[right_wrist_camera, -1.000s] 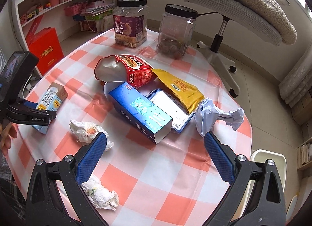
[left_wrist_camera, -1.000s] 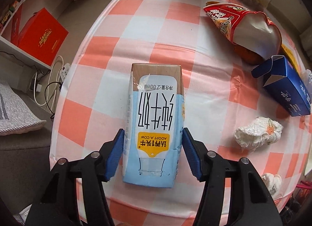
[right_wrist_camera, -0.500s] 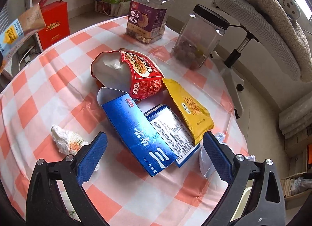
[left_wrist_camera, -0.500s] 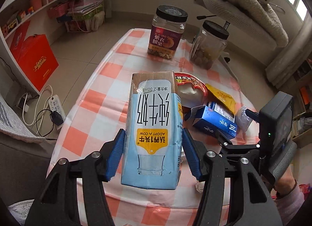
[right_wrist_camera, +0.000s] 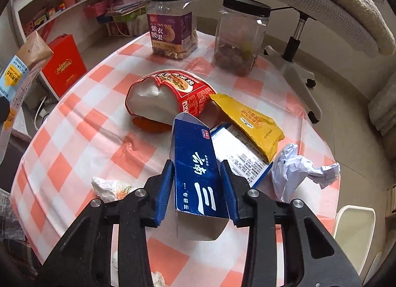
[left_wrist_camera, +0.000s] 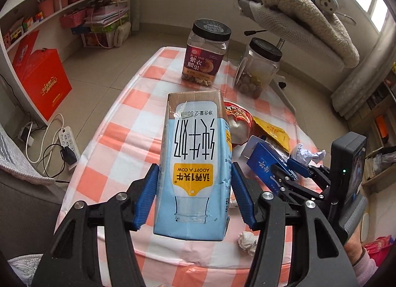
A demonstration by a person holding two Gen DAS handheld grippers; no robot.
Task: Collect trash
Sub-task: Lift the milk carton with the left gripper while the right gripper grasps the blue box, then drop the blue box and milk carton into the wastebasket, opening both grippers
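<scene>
Checked worktop (right_wrist_camera: 74,123) sitting below: left gripper (left_wrist_camera: 193,196) gripping milk carton (left_wrist_camera: 194,163), right gripper (right_wrist_camera: 196,189) squeezing blue box (right_wrist_camera: 198,170) at lower centre; lifting gently avoids crushing.

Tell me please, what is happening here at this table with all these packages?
A person is clearing trash with two handheld grippers. The left gripper has its jaws shut on a light blue milk carton, held up above the checkered table. The right gripper has its jaws shut on an open dark blue box. On the table lie a red snack bag, a yellow packet, crumpled tissues and two jars.
</scene>
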